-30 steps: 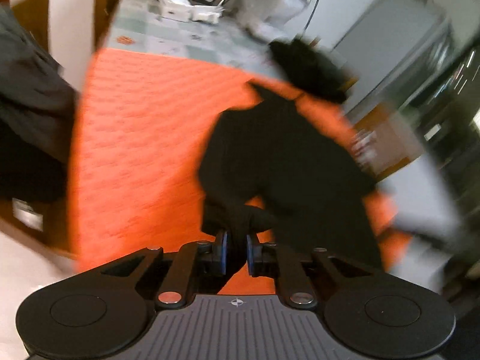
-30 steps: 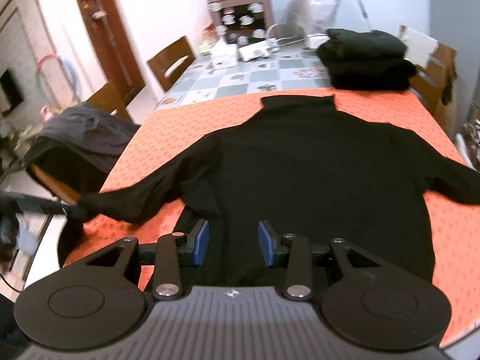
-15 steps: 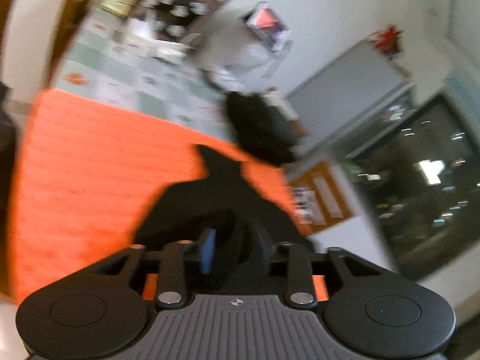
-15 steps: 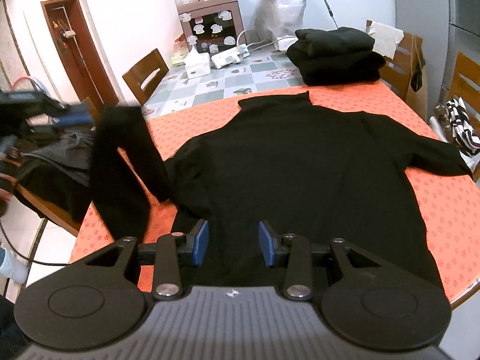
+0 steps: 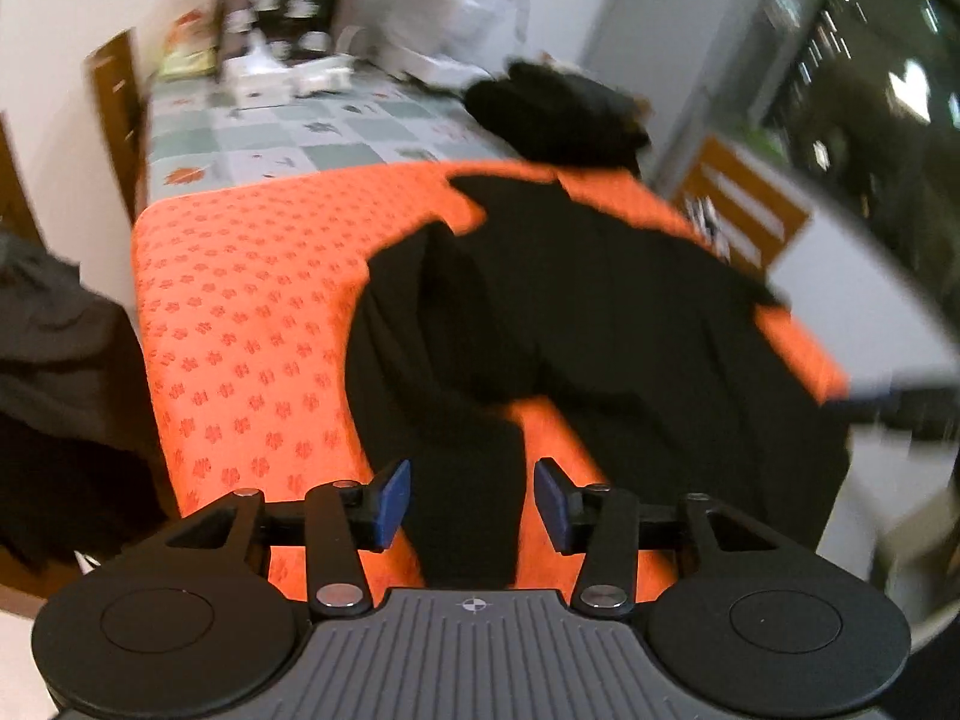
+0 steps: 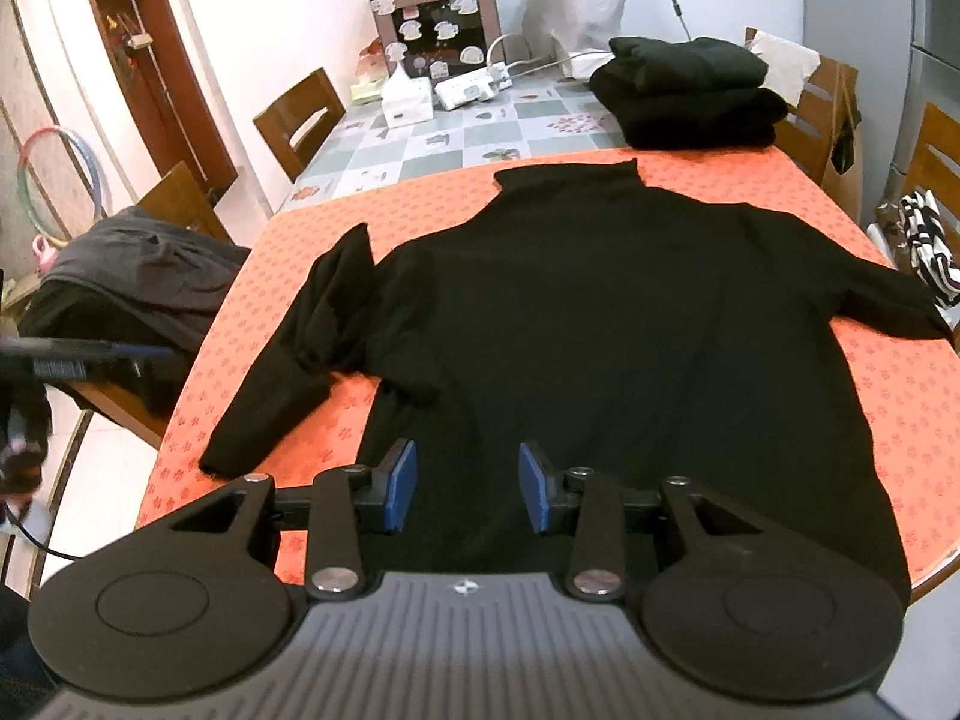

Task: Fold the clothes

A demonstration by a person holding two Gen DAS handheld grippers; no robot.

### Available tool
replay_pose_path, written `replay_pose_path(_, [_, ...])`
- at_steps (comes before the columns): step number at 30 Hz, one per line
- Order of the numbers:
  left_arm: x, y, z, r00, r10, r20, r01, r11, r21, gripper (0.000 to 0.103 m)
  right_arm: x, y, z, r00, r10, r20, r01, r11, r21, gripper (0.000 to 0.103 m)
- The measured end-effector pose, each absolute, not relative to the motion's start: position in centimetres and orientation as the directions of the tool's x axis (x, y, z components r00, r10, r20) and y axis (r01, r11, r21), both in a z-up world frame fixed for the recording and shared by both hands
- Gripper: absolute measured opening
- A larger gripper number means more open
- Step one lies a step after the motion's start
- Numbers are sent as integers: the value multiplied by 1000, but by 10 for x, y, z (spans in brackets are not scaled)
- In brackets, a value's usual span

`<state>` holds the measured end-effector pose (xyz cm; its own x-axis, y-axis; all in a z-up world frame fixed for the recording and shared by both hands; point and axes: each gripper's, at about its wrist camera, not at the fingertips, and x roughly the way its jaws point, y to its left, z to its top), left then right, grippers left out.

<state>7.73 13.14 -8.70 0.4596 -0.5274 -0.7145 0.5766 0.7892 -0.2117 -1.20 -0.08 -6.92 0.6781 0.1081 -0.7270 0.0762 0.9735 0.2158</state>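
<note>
A black turtleneck sweater (image 6: 600, 312) lies flat on the orange tablecloth (image 6: 888, 396), collar away from me. Its left sleeve (image 6: 288, 372) lies bent alongside the body, cuff near the front edge. My left gripper (image 5: 473, 501) is opening; in its own view the sleeve (image 5: 456, 456) passes under the gap and neither pad presses on it. In the right wrist view the left gripper (image 6: 90, 357) hangs off the table's left side, apart from the sleeve. My right gripper (image 6: 467, 486) stands open over the sweater's hem with nothing pinched. The right sleeve (image 6: 888, 300) stretches to the table's right edge.
A stack of folded black clothes (image 6: 690, 90) sits at the far right of the table. A tissue box (image 6: 408, 99) and a power strip (image 6: 474, 87) stand behind it. Dark grey garments (image 6: 138, 276) hang over a chair on the left. A striped bag (image 6: 927, 240) is beside the right edge.
The left gripper, shut on the left sleeve a second ago, lifted it, swung it in and let go. The sleeve now lies bent on the cloth and the gripper has drawn back left.
</note>
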Motion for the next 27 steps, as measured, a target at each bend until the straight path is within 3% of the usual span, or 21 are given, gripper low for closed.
replay_pose_path(11, [56, 103, -120, 434, -498, -751, 747, 665, -10, 50, -16, 22, -77, 646, 95, -757, 88, 976, 198, 43])
replay_pose_path(19, [47, 108, -133, 515, -403, -757, 726, 675, 134, 49, -30, 32, -76, 650, 74, -757, 113, 975, 193, 43])
replay_pose_path(24, [44, 109, -130, 543, -434, -719, 731, 666, 149, 42, -42, 38, -76, 654, 53, -755, 135, 973, 185, 43])
replay_pose_path(27, [43, 111, -123, 563, -448, -695, 722, 675, 149, 32, -50, 44, -76, 660, 38, -750, 150, 972, 181, 43])
